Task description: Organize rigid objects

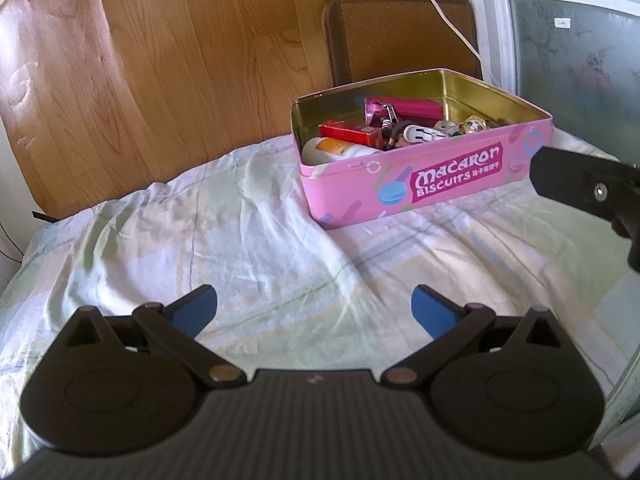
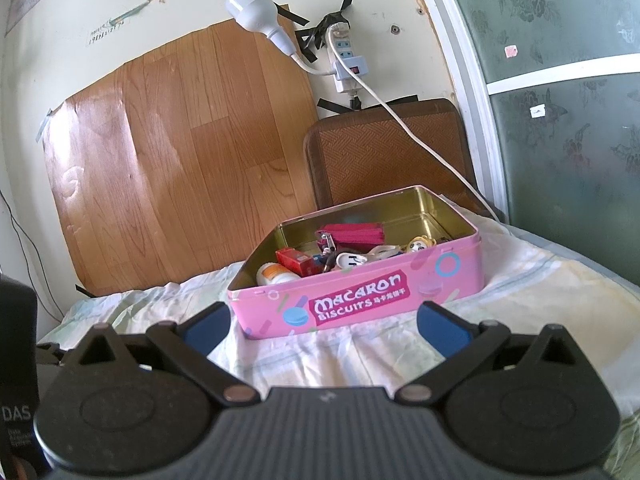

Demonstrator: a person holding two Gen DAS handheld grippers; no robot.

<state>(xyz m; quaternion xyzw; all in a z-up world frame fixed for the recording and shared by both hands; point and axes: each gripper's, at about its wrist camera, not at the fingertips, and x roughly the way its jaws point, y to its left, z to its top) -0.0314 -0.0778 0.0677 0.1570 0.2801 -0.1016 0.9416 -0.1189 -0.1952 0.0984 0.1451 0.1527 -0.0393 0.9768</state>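
A pink "Macaron Biscuits" tin [image 1: 424,184] stands open on the bed, also in the right wrist view [image 2: 360,304]. Inside lie a red box [image 1: 350,132], a white bottle with an orange label [image 1: 336,149], a magenta pouch [image 1: 400,108], a white plug [image 1: 420,133] and small figurines [image 1: 472,125]. My left gripper [image 1: 315,312] is open and empty, low over the sheet in front of the tin. My right gripper [image 2: 325,326] is open and empty, just in front of the tin's front wall; part of it shows at the right edge of the left wrist view [image 1: 588,188].
The bed has a wrinkled pale plaid sheet [image 1: 240,240]. A wooden board [image 2: 180,152] and a brown woven cushion [image 2: 388,152] lean on the wall behind. A white cable [image 2: 420,136] runs from a wall power strip [image 2: 346,60] down past the tin. A frosted glass door [image 2: 568,120] is at right.
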